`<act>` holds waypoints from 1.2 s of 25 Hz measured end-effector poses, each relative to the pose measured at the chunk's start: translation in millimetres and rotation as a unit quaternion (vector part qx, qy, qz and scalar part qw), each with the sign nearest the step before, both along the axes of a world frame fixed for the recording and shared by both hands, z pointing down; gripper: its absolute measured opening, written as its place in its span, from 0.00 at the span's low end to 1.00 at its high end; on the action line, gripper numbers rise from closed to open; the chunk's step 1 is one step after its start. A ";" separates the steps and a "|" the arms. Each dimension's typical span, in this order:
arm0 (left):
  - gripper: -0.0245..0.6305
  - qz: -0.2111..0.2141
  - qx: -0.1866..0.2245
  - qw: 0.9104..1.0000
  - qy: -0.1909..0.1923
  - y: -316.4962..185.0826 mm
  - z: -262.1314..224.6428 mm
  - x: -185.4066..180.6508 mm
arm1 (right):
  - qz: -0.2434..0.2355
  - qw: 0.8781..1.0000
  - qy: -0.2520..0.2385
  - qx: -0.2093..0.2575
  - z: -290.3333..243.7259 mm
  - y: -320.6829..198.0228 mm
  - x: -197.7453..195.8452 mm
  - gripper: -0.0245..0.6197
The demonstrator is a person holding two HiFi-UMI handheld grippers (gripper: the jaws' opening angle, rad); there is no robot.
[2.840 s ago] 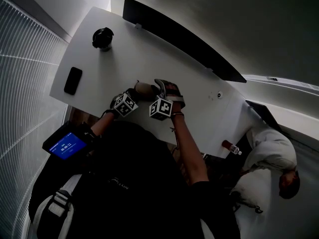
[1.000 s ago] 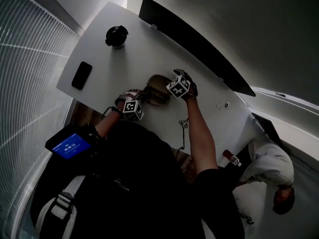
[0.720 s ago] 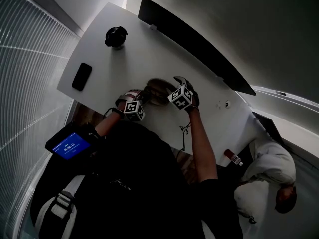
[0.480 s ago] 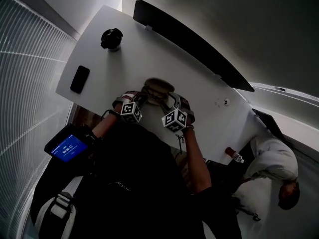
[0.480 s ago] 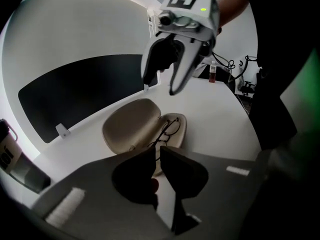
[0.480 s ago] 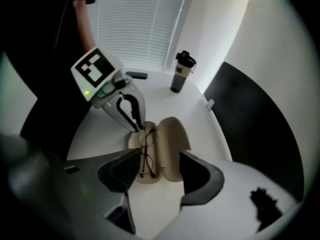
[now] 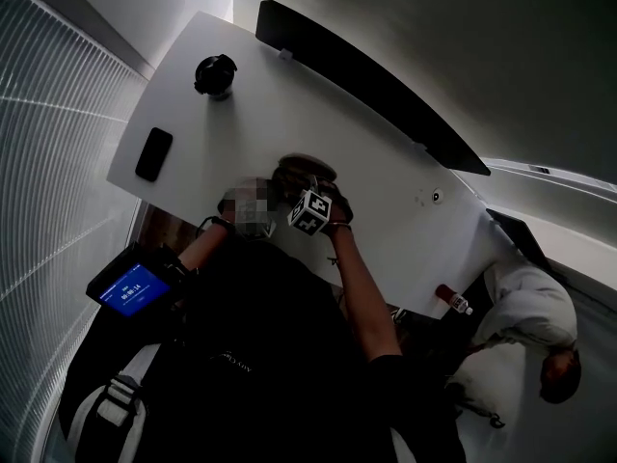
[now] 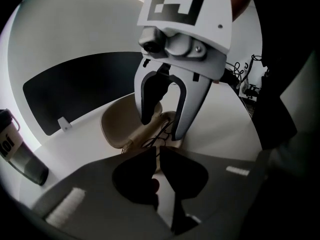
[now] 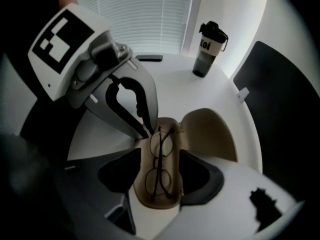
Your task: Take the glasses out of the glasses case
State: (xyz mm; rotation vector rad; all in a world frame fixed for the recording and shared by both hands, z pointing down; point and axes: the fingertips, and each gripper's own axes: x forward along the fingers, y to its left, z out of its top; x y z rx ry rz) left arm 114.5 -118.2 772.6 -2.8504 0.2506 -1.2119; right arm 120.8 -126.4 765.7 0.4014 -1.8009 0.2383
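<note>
A beige glasses case [image 9: 210, 134] lies open on the white table [image 7: 241, 114], its lid tipped back. Thin dark-framed glasses [image 9: 159, 169] rest folded in the base. My right gripper [image 9: 160, 176] is open, one jaw on each side of the base with the glasses between them. In the left gripper view the right gripper [image 8: 162, 128] stands over the case [image 8: 117, 126] and the glasses [image 8: 164, 132]. My left gripper [image 8: 156, 156] is shut on the near end of the case. The right gripper view shows the left gripper [image 9: 147, 131] pinching that rim. In the head view the case [image 7: 301, 172] lies just beyond the right gripper [image 7: 310, 210].
A dark tumbler [image 9: 207, 44] and a black phone [image 7: 153, 153] sit toward the table's left end. A long black panel [image 7: 366, 75] runs along the far edge. A person in white [image 7: 530, 307] is low at the right, next to a small bottle [image 7: 449, 299].
The right gripper has swung back from the case's far side and now straddles the open base. The left gripper has stayed at the case's near end.
</note>
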 end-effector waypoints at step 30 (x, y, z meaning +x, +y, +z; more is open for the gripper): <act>0.09 0.007 0.015 1.000 -0.005 -3.4 4.4 -1.4 | 0.074 0.993 0.024 0.092 -70.6 1.6 31.4 0.19</act>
